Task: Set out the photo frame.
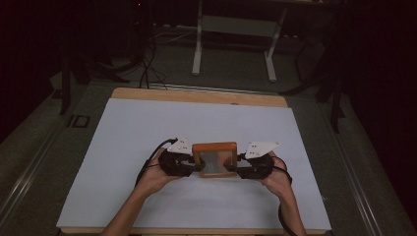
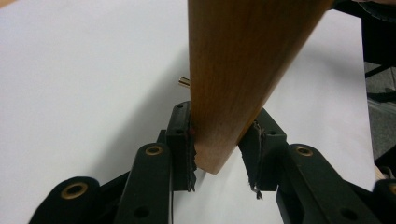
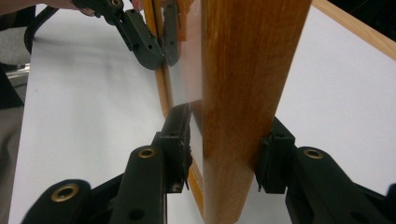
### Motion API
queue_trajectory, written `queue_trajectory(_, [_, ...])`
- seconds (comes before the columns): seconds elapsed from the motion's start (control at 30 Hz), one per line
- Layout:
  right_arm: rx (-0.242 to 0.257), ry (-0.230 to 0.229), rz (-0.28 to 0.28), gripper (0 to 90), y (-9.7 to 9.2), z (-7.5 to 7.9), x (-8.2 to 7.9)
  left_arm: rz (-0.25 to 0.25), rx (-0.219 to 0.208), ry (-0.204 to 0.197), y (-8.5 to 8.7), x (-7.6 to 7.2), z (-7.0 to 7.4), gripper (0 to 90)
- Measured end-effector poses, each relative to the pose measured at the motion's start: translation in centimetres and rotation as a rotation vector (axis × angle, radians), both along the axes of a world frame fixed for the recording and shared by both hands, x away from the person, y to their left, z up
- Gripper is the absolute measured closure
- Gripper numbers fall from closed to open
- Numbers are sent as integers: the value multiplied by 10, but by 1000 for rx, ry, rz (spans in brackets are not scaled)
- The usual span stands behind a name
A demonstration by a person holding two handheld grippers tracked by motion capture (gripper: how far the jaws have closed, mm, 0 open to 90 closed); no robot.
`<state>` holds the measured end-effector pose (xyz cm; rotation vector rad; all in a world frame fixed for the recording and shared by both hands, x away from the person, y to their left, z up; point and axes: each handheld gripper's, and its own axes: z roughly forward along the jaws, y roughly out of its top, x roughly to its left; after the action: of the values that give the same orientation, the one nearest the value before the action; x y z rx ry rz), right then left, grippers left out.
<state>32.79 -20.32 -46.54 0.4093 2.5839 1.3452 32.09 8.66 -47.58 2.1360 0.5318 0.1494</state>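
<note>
A small wooden picture frame [image 1: 214, 160] with a glassy pane is held upright-ish just over the white sheet, between both hands. My left gripper [image 1: 195, 166] is shut on the frame's left edge, and in the left gripper view its jaws [image 2: 222, 116] pinch the rounded wooden rail [image 2: 233, 70]. My right gripper [image 1: 236, 170] is shut on the opposite edge; in the right gripper view its jaws [image 3: 229, 122] clamp the wooden rail [image 3: 247, 84], with the pane [image 3: 187, 70] beside it. The left gripper [image 3: 156, 44] shows at the far end there. A small brass pin [image 2: 183, 82] sticks out behind the frame.
A white sheet [image 1: 147, 132] covers the wooden table [image 1: 196, 95]. Beyond the far edge stand white desk legs [image 1: 197, 49] and cables [image 1: 147, 69] on a dark floor. A metal rail [image 1: 29, 167] runs along the left of the table.
</note>
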Motion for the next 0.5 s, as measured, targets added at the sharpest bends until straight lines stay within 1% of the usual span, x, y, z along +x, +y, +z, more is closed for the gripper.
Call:
queue_trajectory(0.17, [19, 21, -6, 612, 13, -3, 2, 17, 7, 14, 14, 0, 2, 660])
queue_trajectory(0.23, [23, 29, -7, 612, 16, -3, 2, 17, 7, 14, 14, 0, 2, 660])
queue_trajectory(0.27, [35, 38, -7, 612, 21, -5, 2, 29, 8, 14, 21, -2, 2, 658])
queue_trajectory(0.37, [56, 58, -9, 611, 26, -9, 4, 39, 9, 18, 27, -2, 2, 654])
queue_trajectory(0.5, [83, 87, -21, 609, 32, -15, 6, 57, 1, 32, 34, -1, -1, 650])
